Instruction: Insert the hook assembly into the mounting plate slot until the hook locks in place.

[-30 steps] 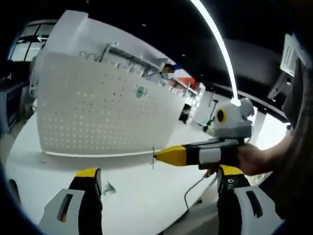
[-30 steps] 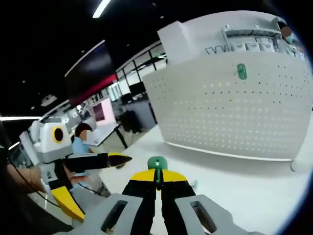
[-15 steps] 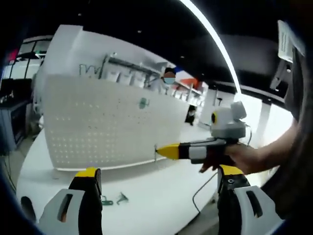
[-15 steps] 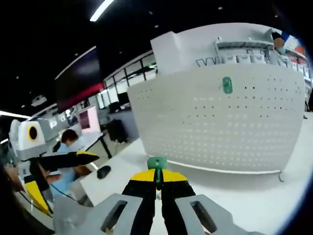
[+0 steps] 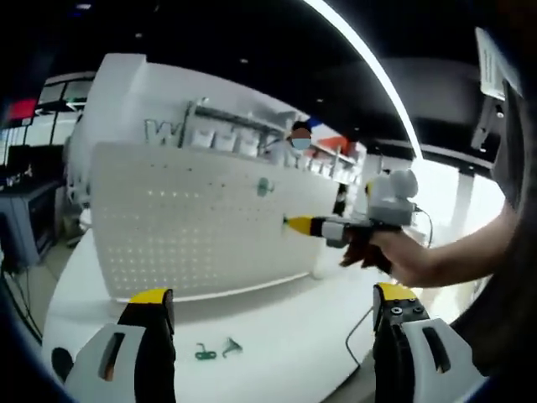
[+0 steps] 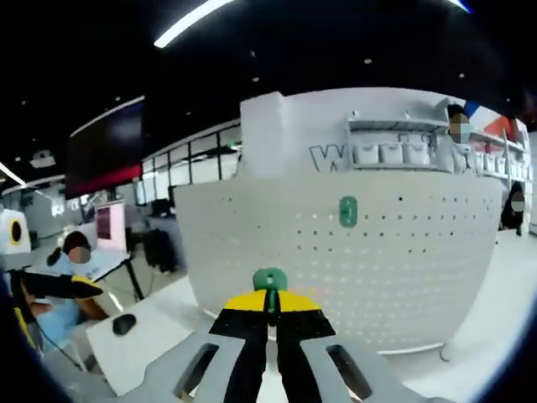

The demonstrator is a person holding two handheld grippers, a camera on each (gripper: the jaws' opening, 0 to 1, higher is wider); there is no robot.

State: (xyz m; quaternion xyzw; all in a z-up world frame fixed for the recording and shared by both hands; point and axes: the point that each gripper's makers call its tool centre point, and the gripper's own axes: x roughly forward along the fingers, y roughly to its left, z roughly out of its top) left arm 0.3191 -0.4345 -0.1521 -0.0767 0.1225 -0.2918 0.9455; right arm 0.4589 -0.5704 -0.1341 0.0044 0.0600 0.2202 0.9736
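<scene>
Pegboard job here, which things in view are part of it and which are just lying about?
For the job:
- green hook pinched in the right gripper
- white pegboard
- green piece already on the pegboard

Lying about:
- two small green parts on the table
- black mouse
- cable

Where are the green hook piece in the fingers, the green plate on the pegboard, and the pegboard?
green hook piece (image 6: 270, 280), right gripper view, its top.
green plate (image 6: 347, 211), right gripper view, its middle.
pegboard (image 6: 252, 243), right gripper view, its bare face.
</scene>
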